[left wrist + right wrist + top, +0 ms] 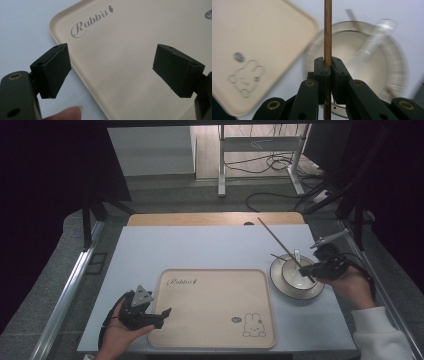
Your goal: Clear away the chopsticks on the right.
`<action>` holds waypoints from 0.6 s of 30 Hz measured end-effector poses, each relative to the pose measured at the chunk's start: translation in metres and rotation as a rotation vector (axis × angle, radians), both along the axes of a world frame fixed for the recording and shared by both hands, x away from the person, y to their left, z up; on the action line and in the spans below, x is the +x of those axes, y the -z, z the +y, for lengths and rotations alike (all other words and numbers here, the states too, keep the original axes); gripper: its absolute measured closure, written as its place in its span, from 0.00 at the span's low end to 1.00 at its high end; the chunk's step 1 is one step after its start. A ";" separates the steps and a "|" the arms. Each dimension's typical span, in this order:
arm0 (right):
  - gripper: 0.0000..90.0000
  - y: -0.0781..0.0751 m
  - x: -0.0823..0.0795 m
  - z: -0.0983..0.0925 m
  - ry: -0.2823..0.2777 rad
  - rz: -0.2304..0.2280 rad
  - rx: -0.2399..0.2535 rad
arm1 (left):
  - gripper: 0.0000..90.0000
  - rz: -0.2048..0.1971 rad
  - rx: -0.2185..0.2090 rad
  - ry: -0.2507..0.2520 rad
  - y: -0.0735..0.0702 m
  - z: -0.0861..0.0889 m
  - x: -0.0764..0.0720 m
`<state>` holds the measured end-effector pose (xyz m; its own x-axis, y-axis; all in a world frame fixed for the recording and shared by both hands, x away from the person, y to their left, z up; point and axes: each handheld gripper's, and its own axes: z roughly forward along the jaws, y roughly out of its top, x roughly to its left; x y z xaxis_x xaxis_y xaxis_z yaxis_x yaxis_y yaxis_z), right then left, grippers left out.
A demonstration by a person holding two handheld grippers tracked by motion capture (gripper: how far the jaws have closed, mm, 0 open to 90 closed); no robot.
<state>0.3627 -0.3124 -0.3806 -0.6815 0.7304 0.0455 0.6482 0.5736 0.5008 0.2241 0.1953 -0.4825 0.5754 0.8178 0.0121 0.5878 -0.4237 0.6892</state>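
the right gripper [327, 71] clamps a wooden stick [327, 30] above the bowl [295, 272] at three o'clock of the tray [215, 305]; the left gripper [111, 71] gapes empty over the tray's nine o'clock edge.

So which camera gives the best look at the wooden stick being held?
The right gripper view: the wooden stick runs straight up the middle, close and sharp, clamped between the right hand-held gripper jaws. The high view shows its full length slanting above the bowl, but thin and small. The left gripper view looks at the tray.
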 end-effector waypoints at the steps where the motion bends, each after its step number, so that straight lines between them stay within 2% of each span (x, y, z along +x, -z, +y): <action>1: 0.93 0.003 -0.004 0.008 -0.010 0.009 0.005 | 0.17 0.001 0.000 0.000 0.000 0.000 0.000; 5: 0.93 0.016 -0.022 0.040 -0.061 0.048 -0.009 | 0.17 0.004 0.001 0.002 0.001 -0.001 0.000; 7: 0.93 0.026 -0.032 0.060 -0.104 0.071 -0.038 | 0.17 0.002 0.001 0.002 0.000 -0.001 0.000; 13: 0.92 0.055 -0.049 0.101 -0.186 0.124 -0.115 | 0.17 0.004 0.000 0.002 0.001 -0.002 0.000; 18: 0.92 0.082 -0.050 0.115 -0.205 0.181 -0.188 | 0.17 0.005 0.000 0.003 0.001 -0.001 0.000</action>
